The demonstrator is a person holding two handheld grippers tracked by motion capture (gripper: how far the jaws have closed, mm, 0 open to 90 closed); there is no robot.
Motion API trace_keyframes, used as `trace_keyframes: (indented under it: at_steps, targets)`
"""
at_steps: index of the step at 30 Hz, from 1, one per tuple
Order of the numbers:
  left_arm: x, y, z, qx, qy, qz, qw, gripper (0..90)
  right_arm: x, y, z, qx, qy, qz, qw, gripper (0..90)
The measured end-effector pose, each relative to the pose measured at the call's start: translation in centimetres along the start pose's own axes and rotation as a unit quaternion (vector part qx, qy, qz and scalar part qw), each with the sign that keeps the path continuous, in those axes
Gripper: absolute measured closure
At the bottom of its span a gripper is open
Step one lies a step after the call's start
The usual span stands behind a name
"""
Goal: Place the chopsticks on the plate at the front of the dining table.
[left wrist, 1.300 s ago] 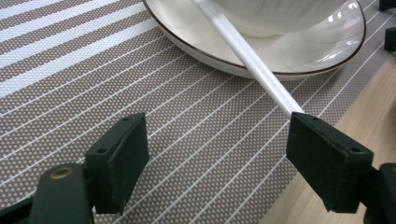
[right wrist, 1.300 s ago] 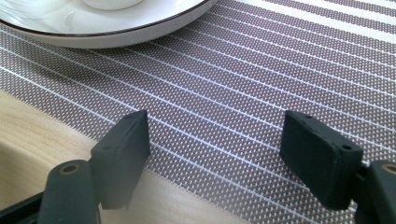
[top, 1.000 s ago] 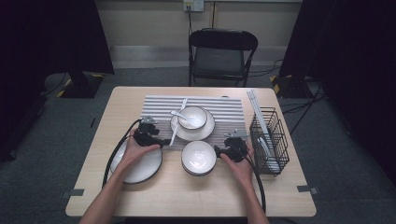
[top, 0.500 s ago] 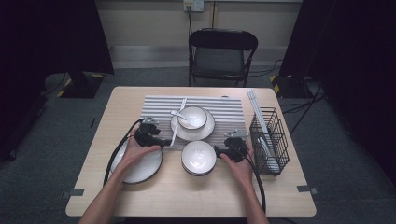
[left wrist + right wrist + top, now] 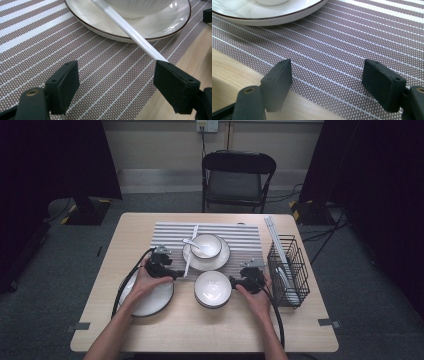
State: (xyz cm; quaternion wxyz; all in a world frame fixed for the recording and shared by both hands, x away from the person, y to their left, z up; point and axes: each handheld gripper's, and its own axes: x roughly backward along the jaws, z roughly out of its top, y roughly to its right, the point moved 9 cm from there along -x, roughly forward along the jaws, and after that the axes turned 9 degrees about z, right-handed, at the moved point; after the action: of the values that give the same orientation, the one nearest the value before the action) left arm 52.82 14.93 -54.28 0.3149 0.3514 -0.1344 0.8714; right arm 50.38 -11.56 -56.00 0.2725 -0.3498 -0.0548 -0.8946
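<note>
A white bowl [image 5: 207, 244] stands on a dark-rimmed white plate [image 5: 220, 260] on the striped placemat [image 5: 245, 237]. A long white utensil handle [image 5: 188, 256] lies across the plate's left rim. My left gripper [image 5: 167, 269] hovers at its near end, open. In the left gripper view the handle [image 5: 130, 30] runs down to the right jaw's tip, and the left gripper [image 5: 117, 75] holds nothing. The right gripper [image 5: 240, 281] is open beside a second white bowl [image 5: 212, 289]. In its own view the right gripper [image 5: 327, 72] hangs over the mat's edge, below the plate [image 5: 262, 17].
A large white plate [image 5: 150, 301] lies under my left hand at the front left. At the right edge a black wire basket [image 5: 287, 270] holds dishes and long white sticks. A folding chair [image 5: 237, 175] stands behind the table. Bare wood runs along the table's front.
The left gripper has edged slightly right toward the plate and the handle. The right gripper and the dishes have stayed put.
</note>
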Motion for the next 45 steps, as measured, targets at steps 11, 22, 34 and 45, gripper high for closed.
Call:
trace_keyframes:
  at_steps: [11, 22, 34, 45]
  targets:
    - [-0.2, 0.6, 0.1, -0.007, -0.004, -0.004, 1.0000, 19.1, 0.0, 0.0, 0.0, 0.000, 0.000, 0.000, 1.0000, 23.6]
    - [0.1, 0.8, 0.2, -0.008, -0.001, -0.007, 0.9999, 17.6, 0.0, 0.0, 0.0, 0.000, 0.000, 0.000, 1.0000, 23.6]
    - [1.6, 1.2, 0.0, -0.011, 0.004, -0.020, 0.9997, 16.3, 0.0, 0.0, 0.0, 0.000, 0.000, 0.000, 1.0000, 23.6]
    - [1.1, 2.0, -0.7, -0.032, -0.007, -0.019, 0.9993, 16.5, 0.0, 0.0, 0.0, 0.000, 0.000, 0.000, 1.0000, 23.5]
